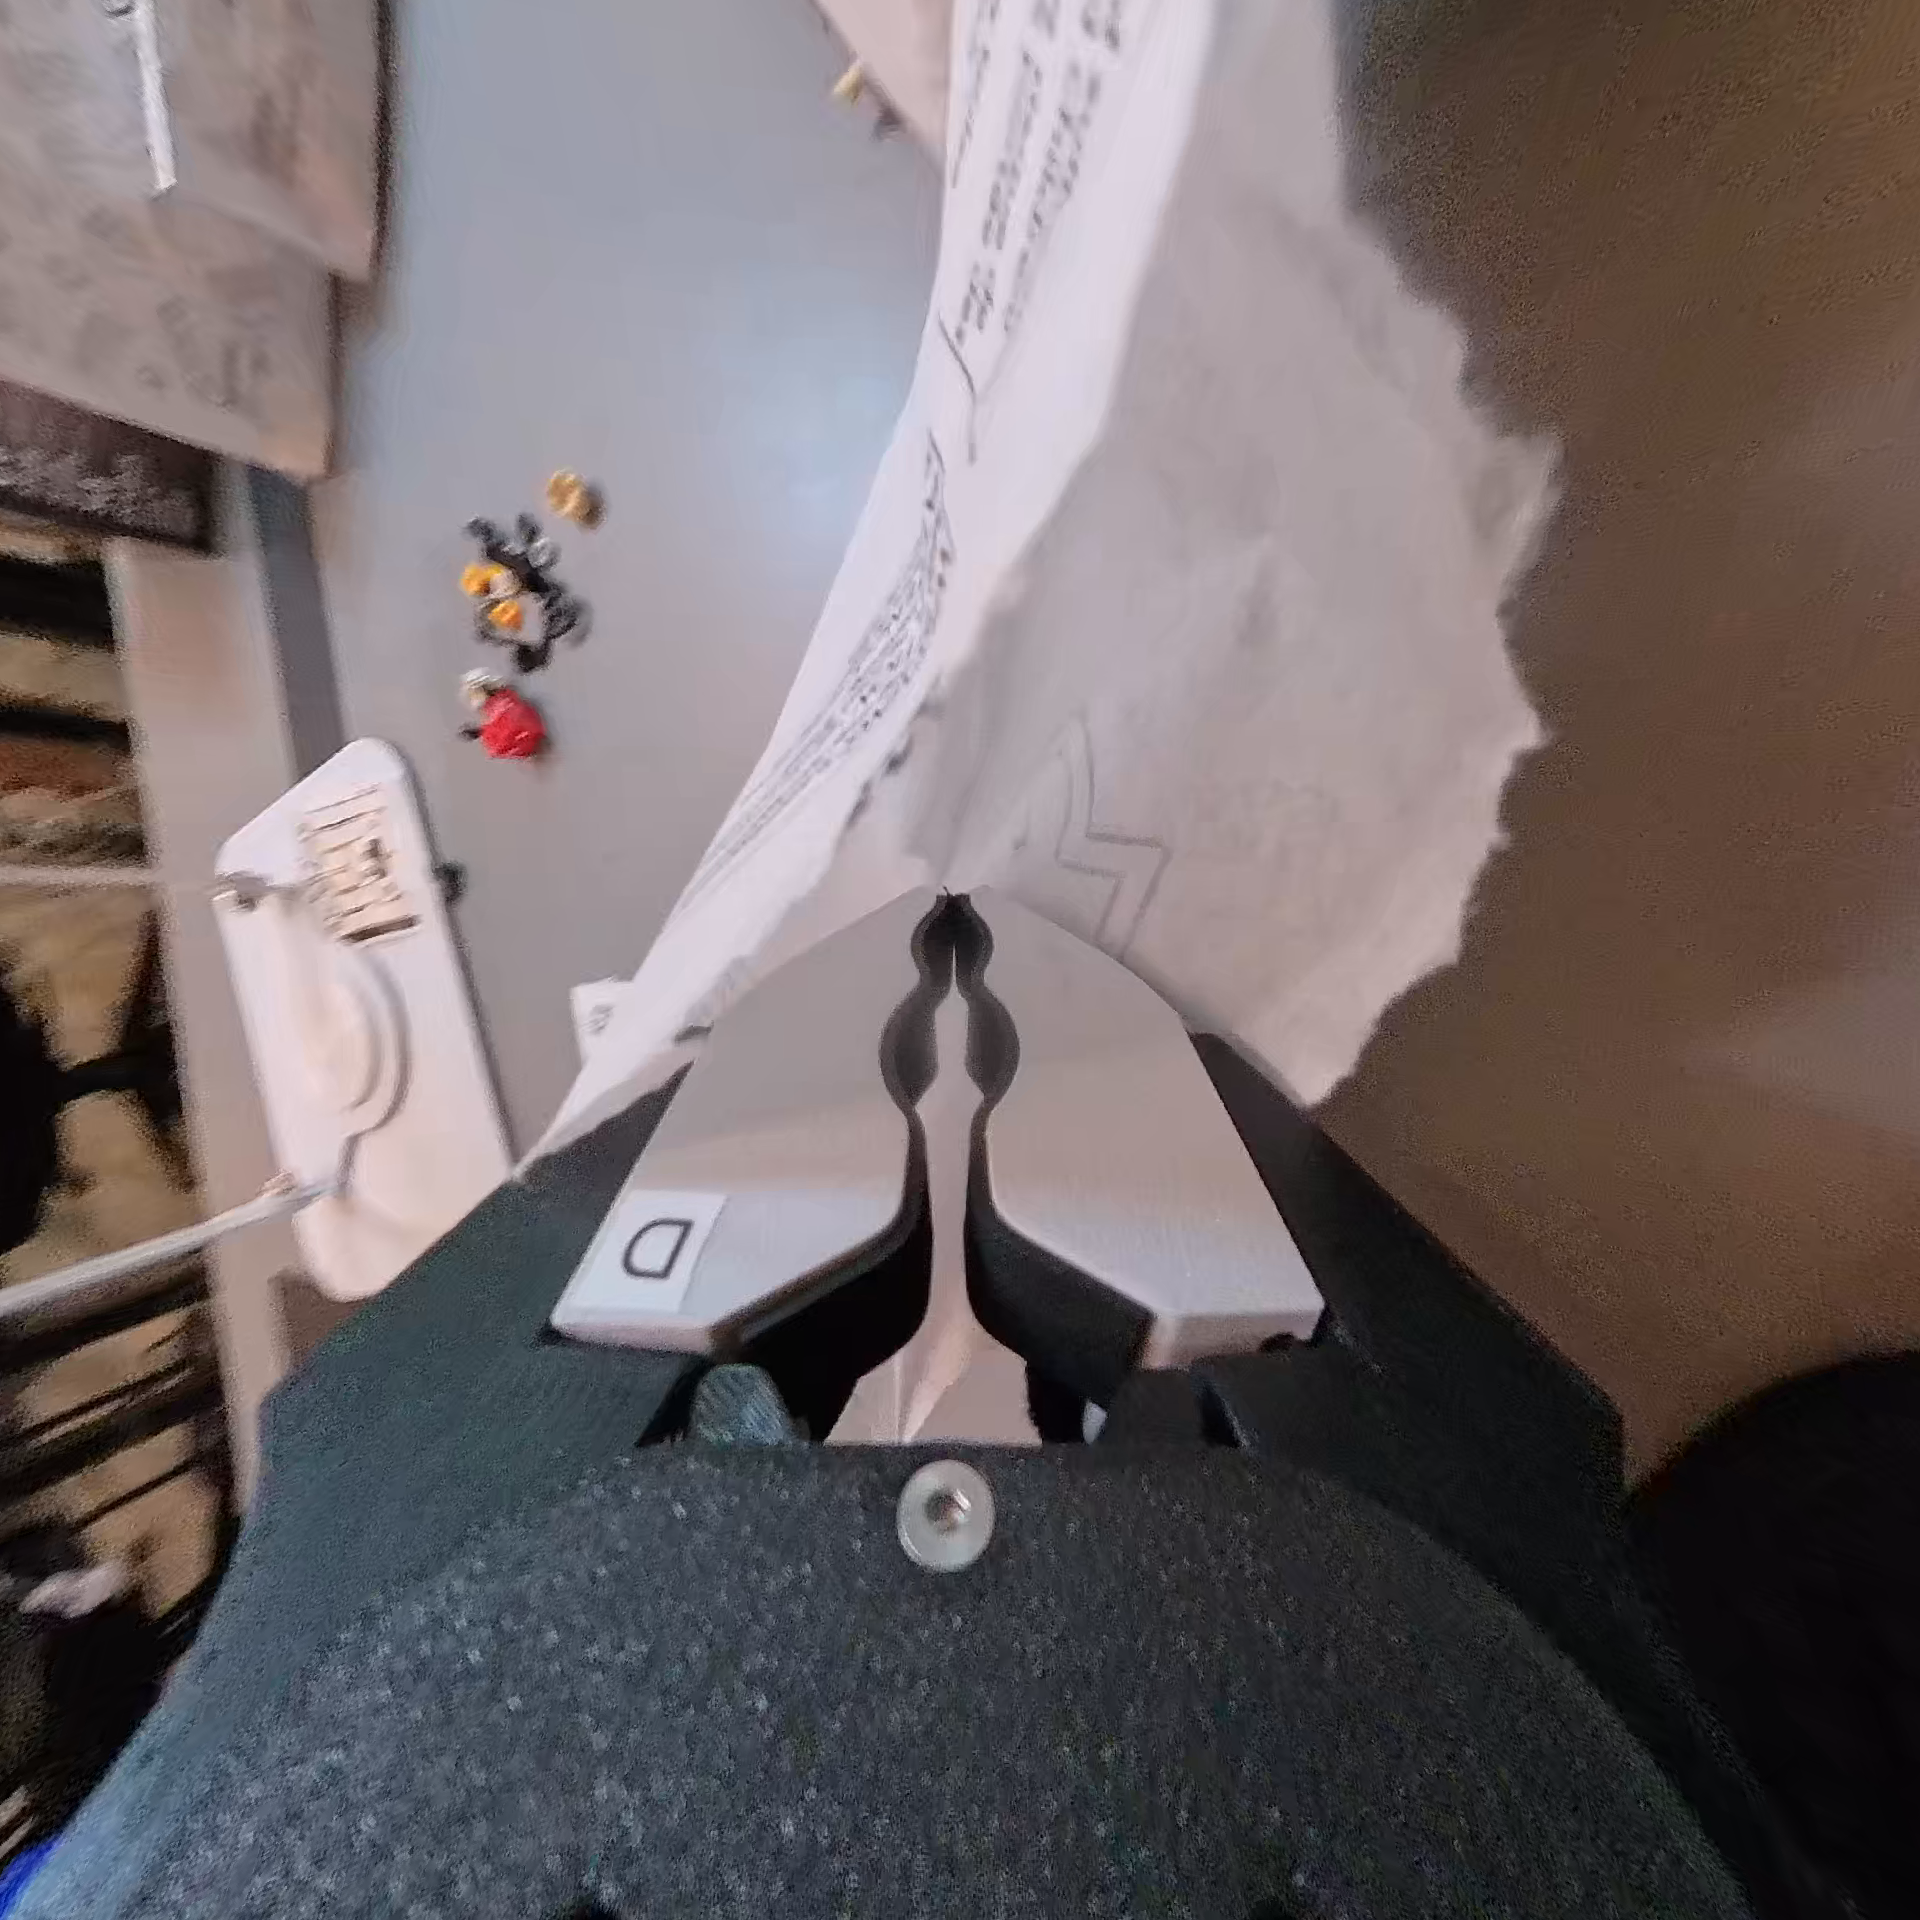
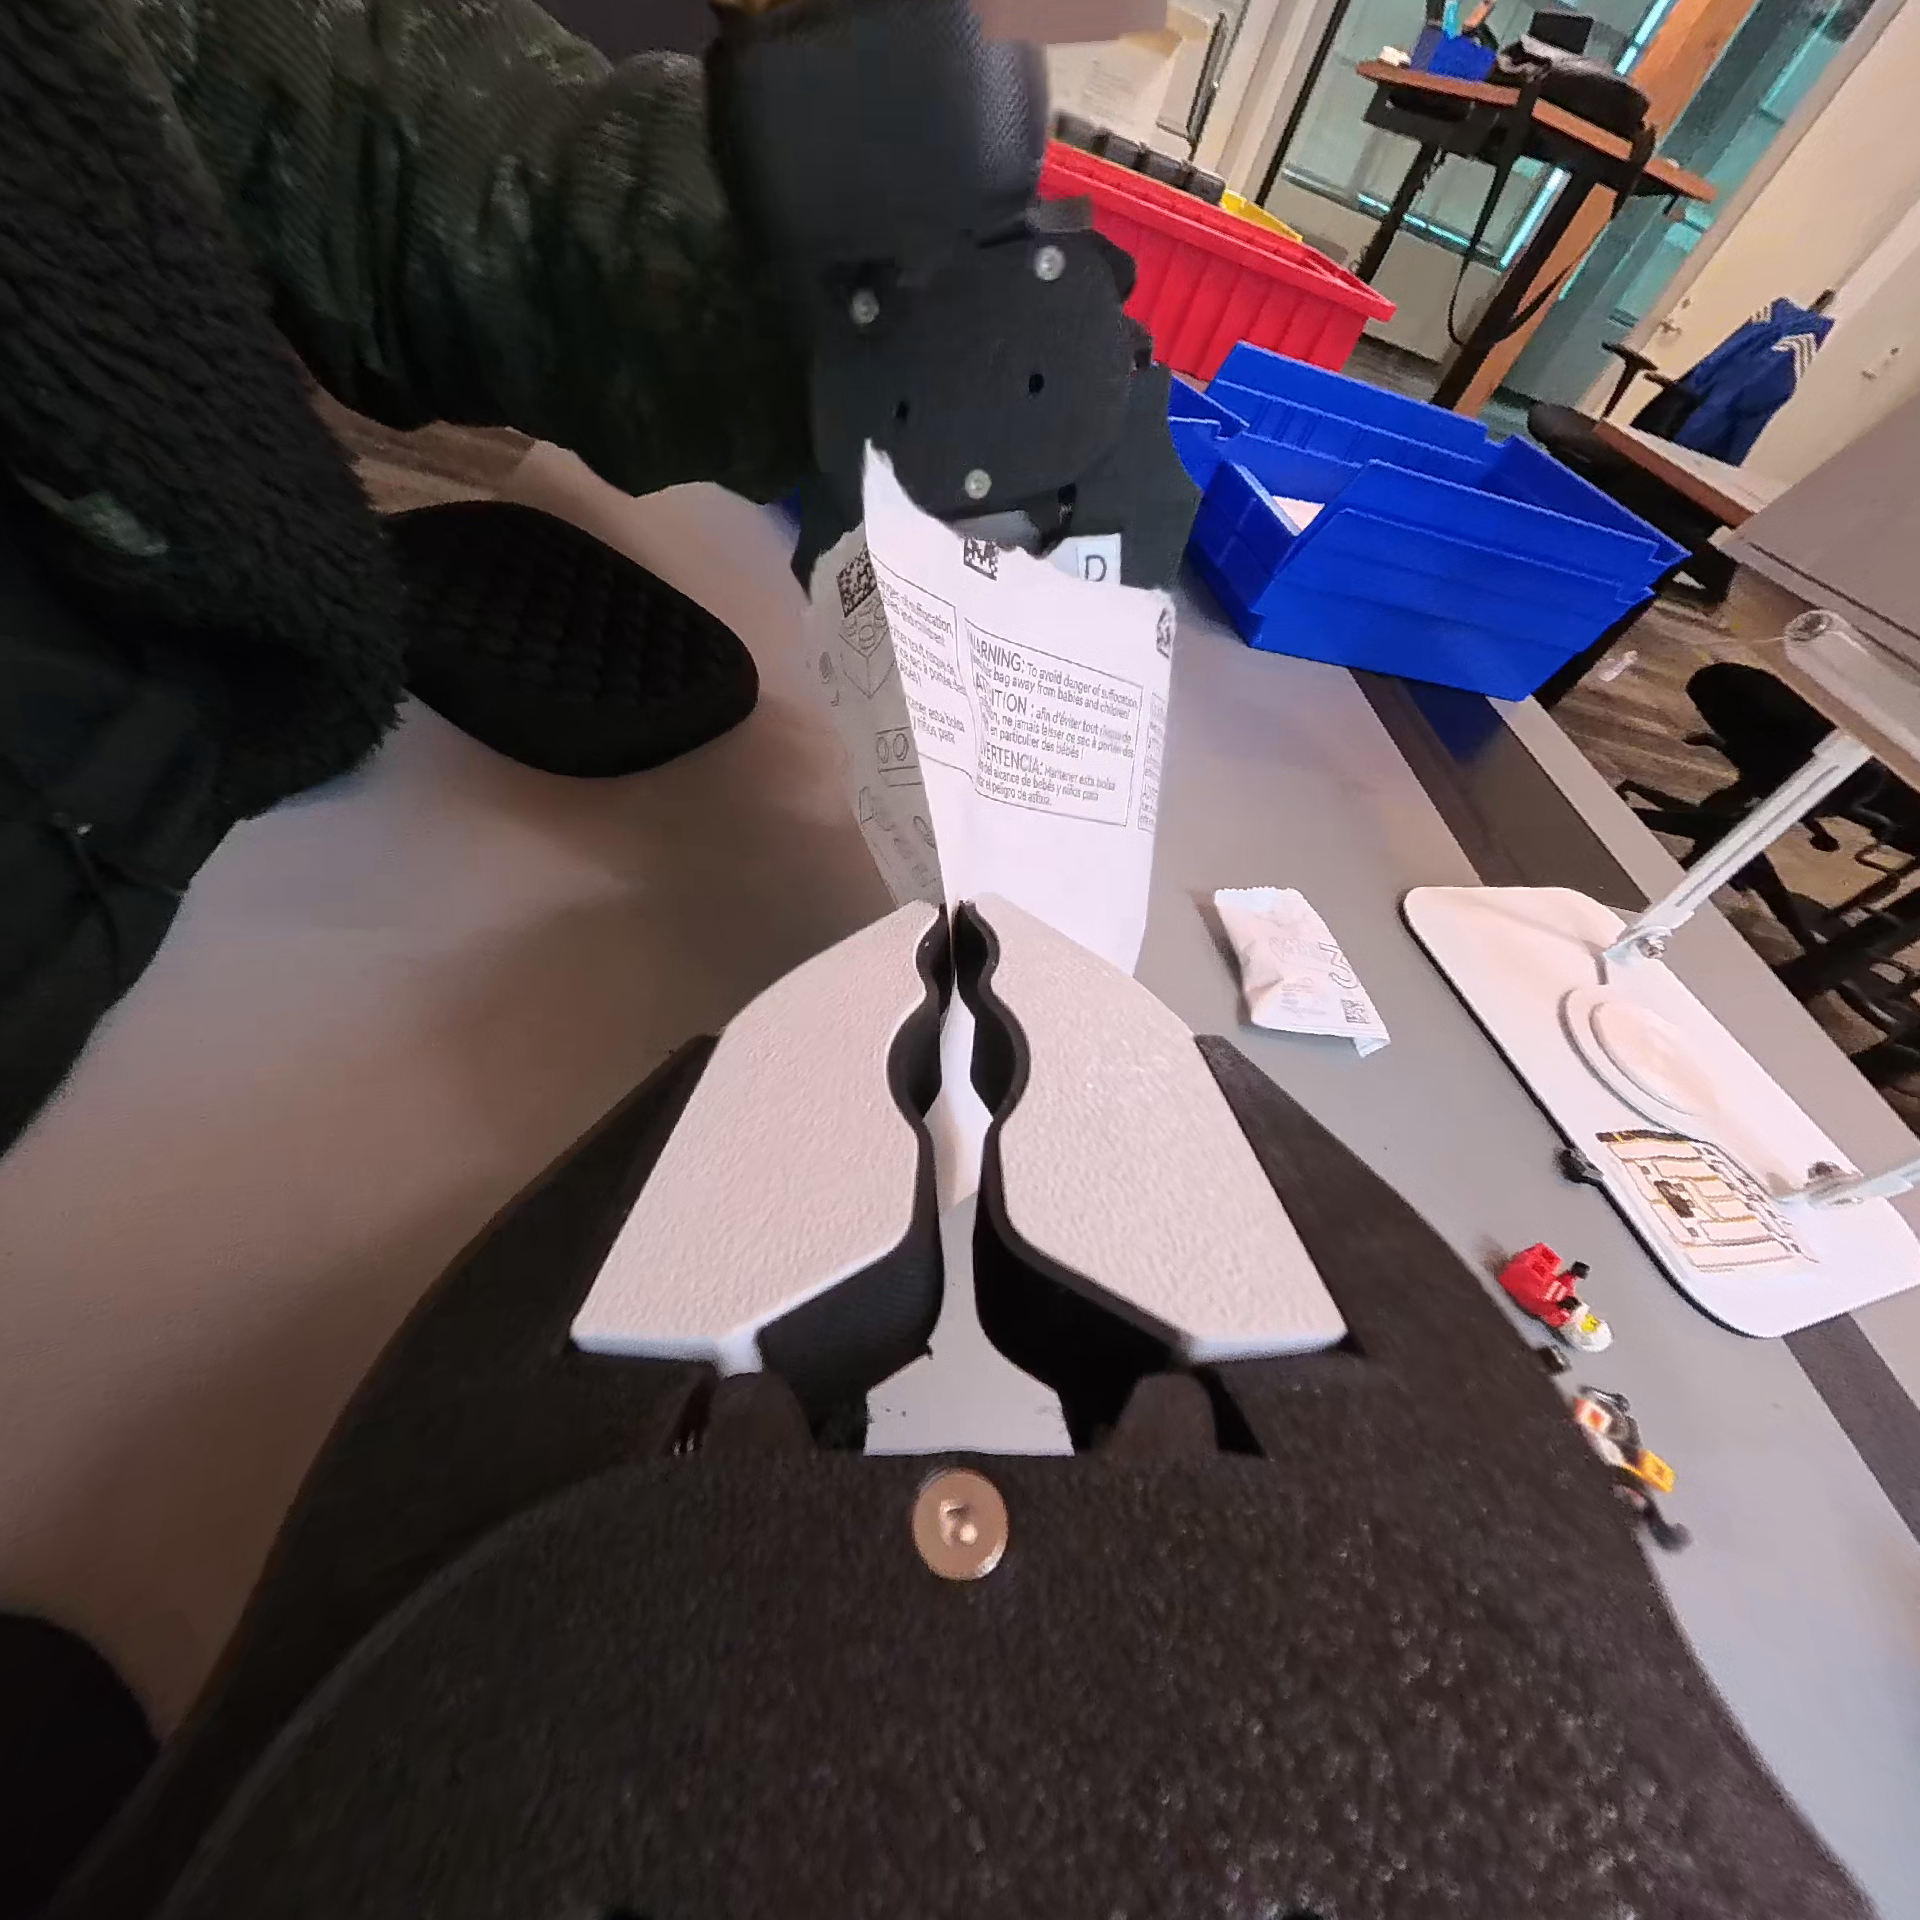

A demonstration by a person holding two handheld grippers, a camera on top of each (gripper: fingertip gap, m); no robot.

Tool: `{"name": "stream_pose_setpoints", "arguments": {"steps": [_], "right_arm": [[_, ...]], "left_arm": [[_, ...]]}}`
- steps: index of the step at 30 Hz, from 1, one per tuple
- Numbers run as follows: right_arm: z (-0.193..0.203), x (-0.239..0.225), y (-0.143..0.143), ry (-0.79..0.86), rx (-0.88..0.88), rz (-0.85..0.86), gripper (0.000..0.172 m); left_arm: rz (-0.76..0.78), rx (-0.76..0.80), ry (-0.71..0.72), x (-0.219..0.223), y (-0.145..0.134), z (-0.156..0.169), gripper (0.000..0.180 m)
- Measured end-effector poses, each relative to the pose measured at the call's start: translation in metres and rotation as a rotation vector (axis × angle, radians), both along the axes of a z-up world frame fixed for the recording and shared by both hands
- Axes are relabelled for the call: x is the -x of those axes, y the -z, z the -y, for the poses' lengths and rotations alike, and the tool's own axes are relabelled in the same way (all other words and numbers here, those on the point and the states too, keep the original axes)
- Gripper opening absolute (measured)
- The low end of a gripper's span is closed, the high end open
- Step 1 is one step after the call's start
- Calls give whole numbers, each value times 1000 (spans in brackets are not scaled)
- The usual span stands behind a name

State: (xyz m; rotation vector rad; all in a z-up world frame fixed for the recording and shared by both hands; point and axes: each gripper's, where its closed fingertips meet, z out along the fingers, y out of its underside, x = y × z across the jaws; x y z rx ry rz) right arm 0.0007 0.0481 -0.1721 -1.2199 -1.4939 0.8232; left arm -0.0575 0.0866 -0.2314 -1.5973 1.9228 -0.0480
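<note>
Paper bag (image 2: pixel 1049 748) is what both claws grip: a white printed one, stretched in the air between them above the grey desk (image 2: pixel 1351 831).

Nearest us in the right wrist view, the right claw (image 2: pixel 954 914) has its pale fingers (image 2: pixel 831 1091) pressed together on the bag's lower end, with a strip of white paper running down between them. From there the bag rises toward 12 o'clock, where the left claw (image 2: pixel 1029 520) clamps its torn upper edge. A dark fleecy sleeve (image 2: pixel 416 239) fills the view from 9 to 11 o'clock behind that claw.

In the left wrist view we see the left claw (image 1: pixel 951 904) closed on the same bag (image 1: pixel 1195 623), whose ragged edge flares out toward 2 o'clock.

On the desk at 3 o'clock from the right claw lies a small white packet (image 2: pixel 1299 977). Farther out at 3 o'clock sits a white lamp base (image 2: pixel 1621 1070) with a metal arm (image 2: pixel 1766 821) rising from it. Toward 4 o'clock, near the desk's edge, lie a few small toy pieces (image 2: pixel 1548 1288), red, orange and black.

Beyond, at 1 to 2 o'clock, we find stacked blue bins (image 2: pixel 1455 540), and behind them a red bin (image 2: pixel 1216 260). Farthest off at 1 o'clock stands another desk (image 2: pixel 1538 114) with dark things on it.
</note>
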Motion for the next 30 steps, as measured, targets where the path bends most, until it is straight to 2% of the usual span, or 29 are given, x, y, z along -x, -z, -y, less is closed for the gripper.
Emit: {"name": "stream_pose_setpoints", "arguments": {"steps": [1,4,7,8,11,19,23,27,30], "right_arm": [[0,0,0,-5,4,-3,0],[2,-1,-1,-17,10,-9,0],[5,-1,-1,-38,18,-14,0],[6,-1,-2,-43,21,-20,0],[8,-1,0,-60,26,-13,0],[10,-3,0,-99,92,-44,0],[14,-5,-2,-128,115,-46,0],[21,-8,-5,-174,150,-61,0],[29,-7,-3,-234,192,-59,0]], "left_arm": [[18,40,10,-1,-1,3,0],[21,47,9,1,-1,2,0],[-42,35,12,3,8,3,3],[-64,46,18,4,12,6,20],[-115,64,38,5,20,14,27],[-190,67,215,-3,26,43,33],[-99,138,231,-9,12,50,41],[92,241,189,-17,-13,51,22],[83,163,104,-16,-17,34,7]]}}
